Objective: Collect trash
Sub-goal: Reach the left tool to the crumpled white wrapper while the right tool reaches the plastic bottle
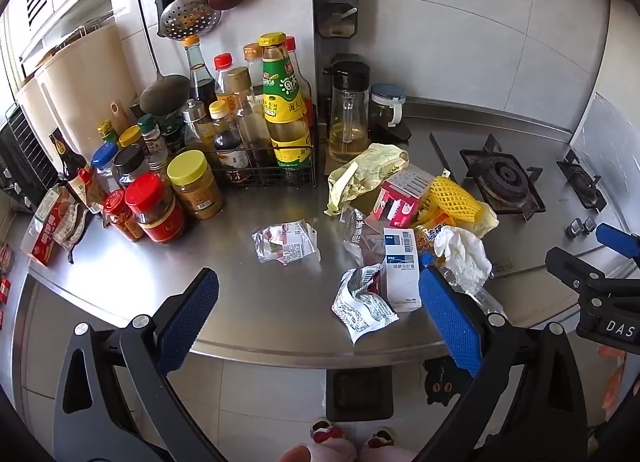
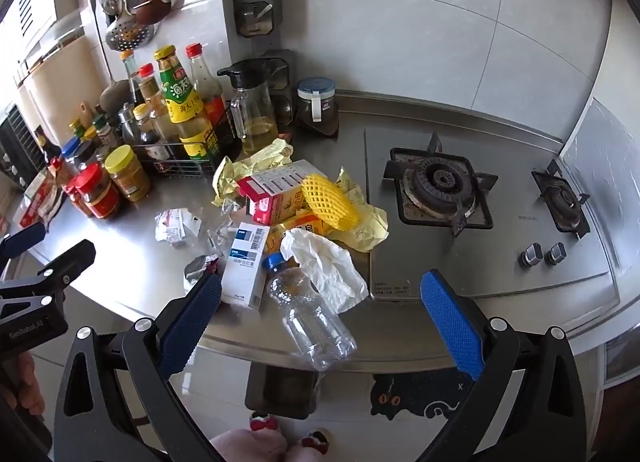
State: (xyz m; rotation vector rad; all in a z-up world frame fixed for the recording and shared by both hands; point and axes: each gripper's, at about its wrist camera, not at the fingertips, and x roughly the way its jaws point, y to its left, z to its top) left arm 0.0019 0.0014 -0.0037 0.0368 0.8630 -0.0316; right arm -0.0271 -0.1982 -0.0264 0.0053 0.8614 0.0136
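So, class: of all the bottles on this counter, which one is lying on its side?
The clear empty plastic bottle with the blue cap, at the counter's front edge. Every sauce bottle in the back group stands upright.

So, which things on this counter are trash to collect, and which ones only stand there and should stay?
Trash to collect:
- clear plastic bottle
- white crumpled tissue
- white and blue box
- yellow foam net
- silver wrapper
- red carton

Leave alone:
- red-lid jar
- yellow-lid jar
- green-label bottle
- oil jug
- gas burner
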